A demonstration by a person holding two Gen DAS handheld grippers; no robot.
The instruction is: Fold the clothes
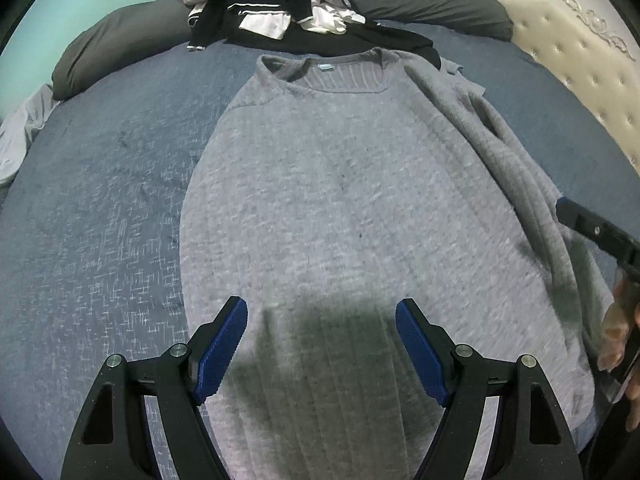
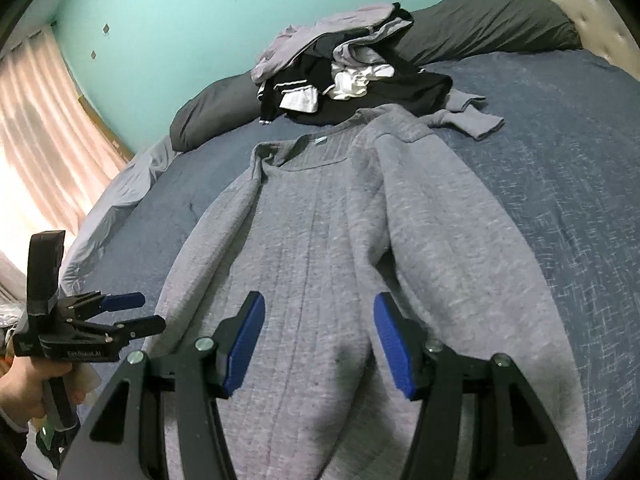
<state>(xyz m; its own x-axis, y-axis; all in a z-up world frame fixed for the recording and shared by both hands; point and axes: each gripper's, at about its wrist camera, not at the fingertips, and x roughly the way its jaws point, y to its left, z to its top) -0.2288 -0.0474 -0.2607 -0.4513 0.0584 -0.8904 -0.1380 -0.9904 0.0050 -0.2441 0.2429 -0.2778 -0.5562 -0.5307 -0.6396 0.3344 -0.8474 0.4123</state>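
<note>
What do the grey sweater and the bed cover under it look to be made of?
Grey sweater: soft knit, probably a wool or cotton blend; heathered matte surface, vertical ribbing down the front, ribbed neckline. Bed cover: woven blue fabric with white crosshatch flecks, matte and slightly fuzzy; the fibre can't be told. Both claws hover open above the sweater.
</note>
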